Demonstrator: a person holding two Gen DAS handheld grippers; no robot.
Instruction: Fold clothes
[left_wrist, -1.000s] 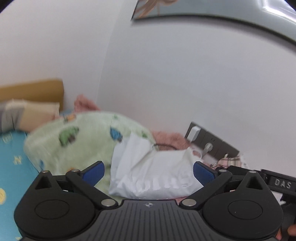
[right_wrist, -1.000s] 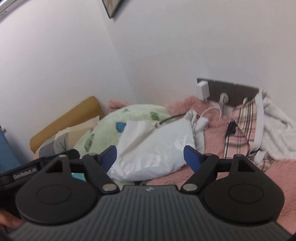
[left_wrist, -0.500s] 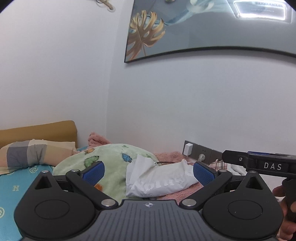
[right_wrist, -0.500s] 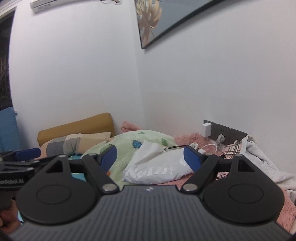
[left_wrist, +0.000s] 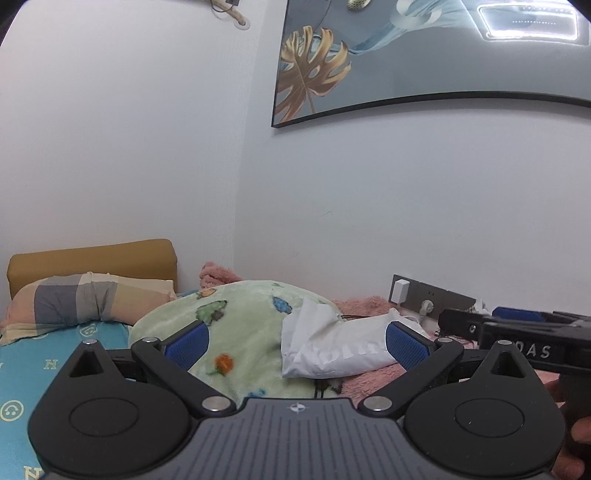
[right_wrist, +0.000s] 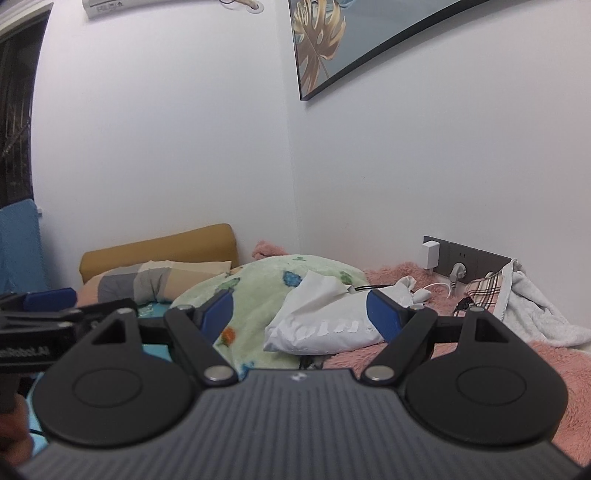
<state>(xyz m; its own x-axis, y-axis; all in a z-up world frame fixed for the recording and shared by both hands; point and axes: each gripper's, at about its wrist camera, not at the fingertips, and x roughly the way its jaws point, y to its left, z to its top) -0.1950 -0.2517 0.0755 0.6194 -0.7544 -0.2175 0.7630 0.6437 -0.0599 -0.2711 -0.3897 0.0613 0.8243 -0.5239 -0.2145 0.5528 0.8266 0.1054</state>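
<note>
Both blue-padded grippers, left gripper (left_wrist: 297, 341) and right gripper (right_wrist: 299, 314), hover with jaws spread wide and empty before a crumpled white plastic bag (right_wrist: 325, 325) lying on the green cartoon-print fleece blanket (right_wrist: 258, 291).

Both tongs, left tongs (left_wrist: 297, 338) and right tongs (right_wrist: 299, 314), are black with round discs, silver screws, blue pads (left_wrist: 186, 341) and ridged grey bodies.

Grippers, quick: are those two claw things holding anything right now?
Left gripper: open, holding nothing.
Right gripper: open, holding nothing.
</note>
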